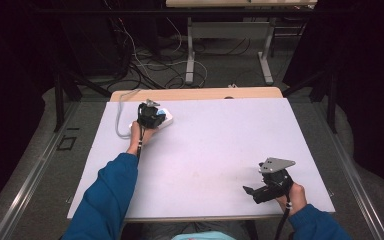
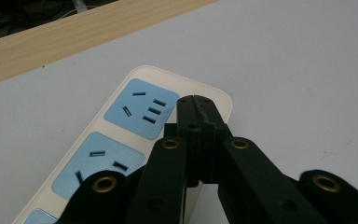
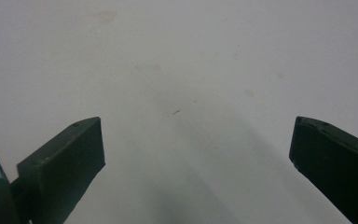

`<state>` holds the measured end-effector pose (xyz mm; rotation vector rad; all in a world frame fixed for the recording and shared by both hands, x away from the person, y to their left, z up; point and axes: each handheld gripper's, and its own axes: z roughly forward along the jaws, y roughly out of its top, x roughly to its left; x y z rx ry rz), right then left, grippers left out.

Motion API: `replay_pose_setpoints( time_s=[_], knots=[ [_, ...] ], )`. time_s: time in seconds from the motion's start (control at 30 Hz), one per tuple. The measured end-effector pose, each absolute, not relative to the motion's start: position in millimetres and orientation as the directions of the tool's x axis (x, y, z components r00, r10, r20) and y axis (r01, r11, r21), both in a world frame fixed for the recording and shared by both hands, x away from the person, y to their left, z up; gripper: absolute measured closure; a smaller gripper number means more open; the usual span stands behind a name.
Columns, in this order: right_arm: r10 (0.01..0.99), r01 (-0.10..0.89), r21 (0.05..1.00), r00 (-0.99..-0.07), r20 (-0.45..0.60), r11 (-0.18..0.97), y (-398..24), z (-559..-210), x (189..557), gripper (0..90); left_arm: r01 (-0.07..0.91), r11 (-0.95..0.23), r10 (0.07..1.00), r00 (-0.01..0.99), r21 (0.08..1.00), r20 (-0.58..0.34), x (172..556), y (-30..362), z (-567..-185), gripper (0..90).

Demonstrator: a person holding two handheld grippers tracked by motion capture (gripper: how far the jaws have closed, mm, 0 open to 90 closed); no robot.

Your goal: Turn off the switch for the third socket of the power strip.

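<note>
A: High view: where is the power strip (image 1: 166, 118)?
B: Far left on the white surface (image 1: 220, 145), under the left gripper (image 1: 150, 115).

A: Left gripper view?
B: Fingers (image 2: 200, 116) closed together, empty, over the strip's end. Likely rigid, light, smooth plastic; grip across the narrow body, clear of the sockets.

A: Right gripper view?
B: Right gripper (image 3: 196, 154): fingers wide apart, empty.

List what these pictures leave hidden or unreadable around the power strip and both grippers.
- Power strip, left gripper view: its near end is cut off by the bottom edge and covered by the left gripper, so the socket count is unknown.
- High view: the left gripper hides most of the strip.
- Right gripper, its own view: bare table, blurred.
</note>
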<state>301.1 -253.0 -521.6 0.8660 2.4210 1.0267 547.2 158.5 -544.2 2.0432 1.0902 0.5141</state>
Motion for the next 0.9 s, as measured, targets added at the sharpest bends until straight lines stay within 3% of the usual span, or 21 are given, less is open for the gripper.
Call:
replay_pose_setpoints(
  time_s=[0.9],
  knots=[
    [0.66, 0.392, 0.739, -0.745, -0.094, 0.548, -251.6, -521.5, 301.9, 2.6, 0.536, -0.382, 0.828, 0.56, 0.753, 0.022, 547.6, 158.1, -541.8, 90.0]
  ],
)
